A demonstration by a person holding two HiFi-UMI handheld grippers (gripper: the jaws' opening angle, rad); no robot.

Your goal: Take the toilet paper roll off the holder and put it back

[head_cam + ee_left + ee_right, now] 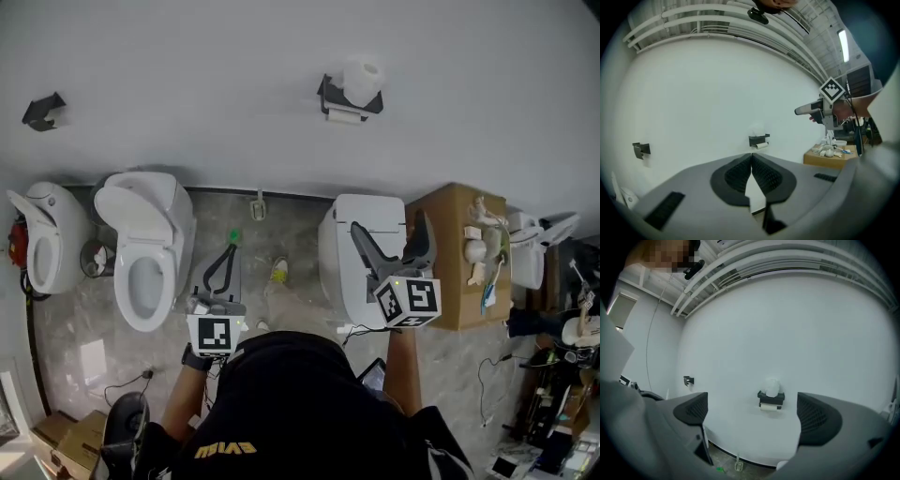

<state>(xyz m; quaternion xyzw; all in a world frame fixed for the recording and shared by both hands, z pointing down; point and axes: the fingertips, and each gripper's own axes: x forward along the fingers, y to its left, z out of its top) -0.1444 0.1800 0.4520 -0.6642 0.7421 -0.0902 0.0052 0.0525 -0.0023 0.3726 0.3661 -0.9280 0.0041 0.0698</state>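
Pressed together, empty: left tool (232, 249). Spread wide, empty: right tool (388, 225), aimed at toilet paper roll (362, 77) atop wall holder (328, 94).

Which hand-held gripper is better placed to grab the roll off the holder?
Right, probably. The right hand-held gripper has its jaws apart, with the holder framed between them. The left hand-held gripper is shut and would have to open first.
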